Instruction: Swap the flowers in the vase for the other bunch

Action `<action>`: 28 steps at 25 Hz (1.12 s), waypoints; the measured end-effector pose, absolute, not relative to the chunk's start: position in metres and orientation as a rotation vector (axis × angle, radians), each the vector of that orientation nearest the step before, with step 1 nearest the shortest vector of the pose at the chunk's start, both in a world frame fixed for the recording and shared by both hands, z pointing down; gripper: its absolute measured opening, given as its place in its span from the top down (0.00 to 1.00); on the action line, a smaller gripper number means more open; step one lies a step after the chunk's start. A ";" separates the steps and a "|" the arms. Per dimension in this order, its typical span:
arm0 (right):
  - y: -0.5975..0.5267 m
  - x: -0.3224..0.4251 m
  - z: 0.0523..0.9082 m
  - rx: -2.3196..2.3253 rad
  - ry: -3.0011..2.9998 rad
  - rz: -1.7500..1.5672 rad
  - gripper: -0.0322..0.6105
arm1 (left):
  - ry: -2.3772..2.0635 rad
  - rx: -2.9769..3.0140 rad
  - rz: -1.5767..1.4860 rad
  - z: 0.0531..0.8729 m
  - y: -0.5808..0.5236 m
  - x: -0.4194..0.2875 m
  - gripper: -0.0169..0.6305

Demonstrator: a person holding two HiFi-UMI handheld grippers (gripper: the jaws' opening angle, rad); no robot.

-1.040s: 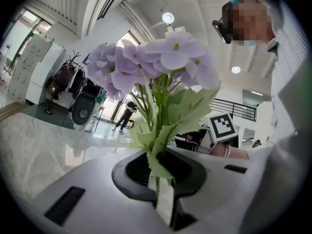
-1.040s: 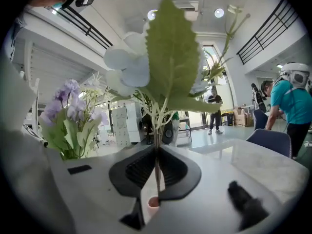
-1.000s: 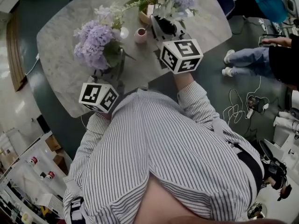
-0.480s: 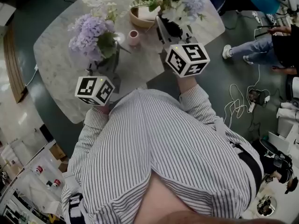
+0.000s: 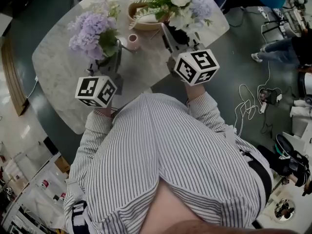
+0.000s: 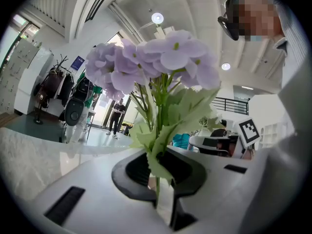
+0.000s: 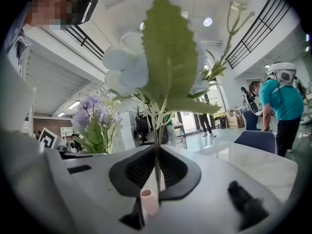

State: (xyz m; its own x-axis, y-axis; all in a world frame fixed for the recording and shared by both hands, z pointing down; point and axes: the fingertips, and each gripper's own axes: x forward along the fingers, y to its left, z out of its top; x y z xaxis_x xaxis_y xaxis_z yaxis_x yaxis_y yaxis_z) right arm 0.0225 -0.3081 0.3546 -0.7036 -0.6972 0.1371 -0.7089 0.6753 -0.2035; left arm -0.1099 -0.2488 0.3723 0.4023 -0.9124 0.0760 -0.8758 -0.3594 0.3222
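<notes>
Nearest the camera, a person's blue-and-white striped shirt (image 5: 165, 155) fills the lower head view. Just beyond it, the left gripper (image 5: 110, 65) has its fingers (image 6: 129, 177) closed tight on the green stems of a bunch of lilac hydrangea flowers (image 5: 90, 30). The bunch is held upright over the left part of the pale marble surface (image 5: 53, 72). The right gripper (image 5: 176, 37) has its fingers (image 7: 131, 174) clamped likewise on the thin stems of a mixed bunch of white and pale blue flowers (image 5: 178, 1), raised over the surface's right part. Between the two bunches the small pink vase (image 5: 132, 42) stands empty on the surface, apart from both. Just behind it sits a round tan bowl (image 5: 139, 21). Farther off, white cables (image 5: 246, 108) lie on the grey floor at right.
</notes>
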 end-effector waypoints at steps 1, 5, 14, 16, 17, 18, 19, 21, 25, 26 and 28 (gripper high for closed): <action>-0.308 0.026 0.355 1.188 -2.831 0.379 0.90 | -1.553 2.360 -0.164 0.371 -0.252 -0.107 0.90; -0.304 0.037 0.359 1.189 -2.830 0.397 0.90 | -1.554 2.384 -0.157 0.364 -0.264 -0.105 0.90; -0.288 0.070 0.374 1.189 -2.821 0.465 0.90 | -1.550 2.427 -0.117 0.361 -0.279 -0.087 0.90; -0.288 0.073 0.378 1.182 -2.816 0.477 0.90 | -1.549 2.430 -0.103 0.362 -0.286 -0.086 0.90; -0.287 0.073 0.379 1.179 -2.815 0.488 0.90 | -1.548 2.429 -0.101 0.361 -0.288 -0.087 0.90; -0.286 0.073 0.379 1.174 -2.816 0.502 0.90 | -1.550 2.426 -0.103 0.360 -0.290 -0.089 0.90; -0.284 0.072 0.380 1.170 -2.816 0.518 0.90 | -1.556 2.422 -0.109 0.358 -0.291 -0.091 0.90; -0.282 0.071 0.383 1.163 -2.814 0.544 0.90 | -1.572 2.417 -0.121 0.355 -0.295 -0.095 0.90; -0.280 0.069 0.386 1.152 -2.828 0.584 0.90 | -1.581 2.412 -0.133 0.355 -0.302 -0.101 0.90; -0.279 0.068 0.387 1.150 -2.832 0.600 0.90 | -1.579 2.409 -0.131 0.356 -0.302 -0.102 0.90; -0.278 0.068 0.389 1.154 -2.828 0.621 0.90 | -1.584 2.402 -0.122 0.360 -0.302 -0.104 0.90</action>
